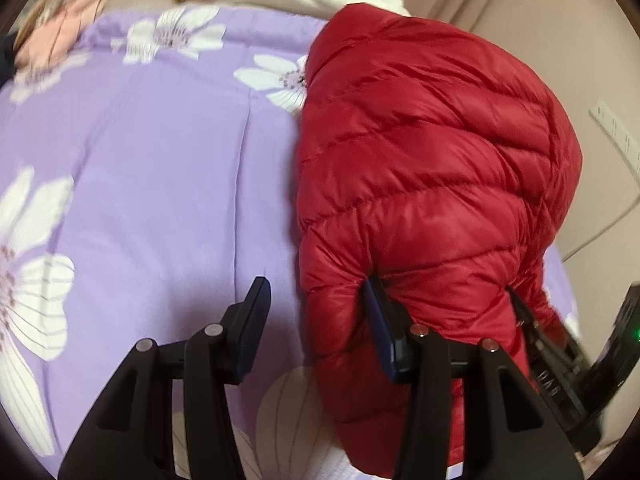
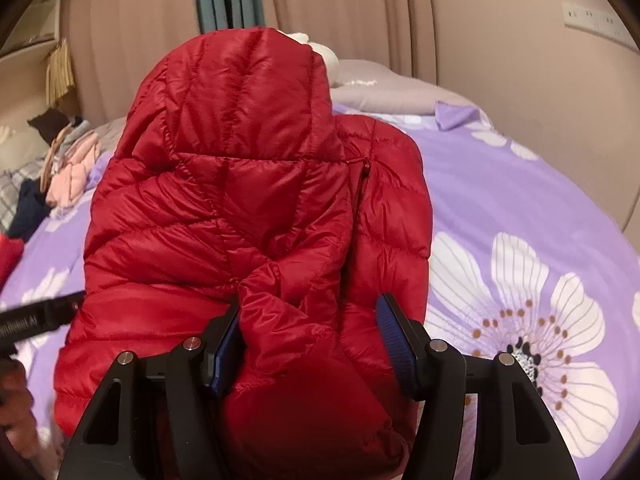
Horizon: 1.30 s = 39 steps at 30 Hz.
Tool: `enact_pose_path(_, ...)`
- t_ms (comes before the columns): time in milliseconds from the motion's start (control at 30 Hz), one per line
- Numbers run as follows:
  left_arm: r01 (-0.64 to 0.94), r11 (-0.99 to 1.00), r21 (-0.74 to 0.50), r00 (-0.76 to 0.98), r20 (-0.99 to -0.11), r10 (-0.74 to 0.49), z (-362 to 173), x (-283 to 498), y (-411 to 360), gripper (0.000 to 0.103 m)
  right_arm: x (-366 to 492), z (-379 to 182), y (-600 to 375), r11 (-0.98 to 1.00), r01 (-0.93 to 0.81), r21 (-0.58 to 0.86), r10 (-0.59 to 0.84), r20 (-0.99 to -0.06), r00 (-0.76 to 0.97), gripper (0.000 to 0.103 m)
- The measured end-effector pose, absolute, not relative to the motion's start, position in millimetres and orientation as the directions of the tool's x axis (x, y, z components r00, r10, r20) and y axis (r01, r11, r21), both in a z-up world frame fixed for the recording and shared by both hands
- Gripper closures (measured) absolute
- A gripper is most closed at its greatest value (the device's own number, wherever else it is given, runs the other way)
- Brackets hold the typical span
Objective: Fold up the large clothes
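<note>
**Slip and spring-back risk on the half-folded red jacket**

Risk first. Your right claw (image 2: 310, 340) has a puffed fold of the glossy red quilted hooded down jacket (image 2: 248, 216) between its jaws, but the right-hand pad appears to stand clear of the fabric, so I read it as apart, not clamped. If you lift or pull now, the slick shell will likely slide out. The fill is springy; any fold laid over without being pressed may pop back open.

Your left claw (image 1: 316, 312) is also apart: one finger (image 1: 380, 320) pushes into the jacket's edge, the other hangs over bare bedcover. Closing from here would probably catch only a thin pinch of the shell, or nothing.

Both claws sit at the near end of the jacket, close together. The left one's black body shows just beside the jacket's near-left edge in the right wrist view. Watch for a collision.

Jacket state: it lies on the lilac bedcover printed with large white flowers (image 2: 520, 208), hood at the far end, one side already turned in over the body, a zip line running down right of the hood. Surface bulky, ridged, not flat.
</note>
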<state>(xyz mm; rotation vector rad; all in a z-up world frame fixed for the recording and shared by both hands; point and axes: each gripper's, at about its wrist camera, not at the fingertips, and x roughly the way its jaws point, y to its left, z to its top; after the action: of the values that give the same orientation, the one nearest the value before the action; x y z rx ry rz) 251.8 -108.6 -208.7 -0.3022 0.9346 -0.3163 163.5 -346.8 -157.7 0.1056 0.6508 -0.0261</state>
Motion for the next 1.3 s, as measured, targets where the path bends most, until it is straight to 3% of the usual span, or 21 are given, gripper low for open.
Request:
enact_pose_path(500,0.085,0.91,-0.407,0.55,-0.742,-0.383,-209,254,-110,0.054,161,-157,-350,0.993,0.047,0.111,0.031,-0.612,0.791,0.041)
enact_pose_path(633,0.079,0.907,-0.414,0.546,-0.743,-0.386,-210,255,-108,0.052,163,-159,-337,0.998,0.046,0.049,-0.006,-0.619,0.786,0.056)
enact_pose_path(700,0.08,0.91,-0.408,0.549,-0.744,-0.381,-211,255,-109,0.052,165,-161,-331,0.999,0.048,0.008,-0.032,-0.627,0.779,0.057)
enact_pose_path(1200,0.086,0.93,-0.358,0.579,-0.741,-0.339,-211,251,-115,0.052,157,-158,-339,0.999,0.032,0.044,0.001,-0.612,0.791,0.054)
enact_pose_path(1300,0.082,0.936,-0.343,0.594,-0.737,-0.322,-209,248,-115,0.052,155,-155,-343,0.997,0.046,0.059,-0.001,-0.599,0.8,0.045)
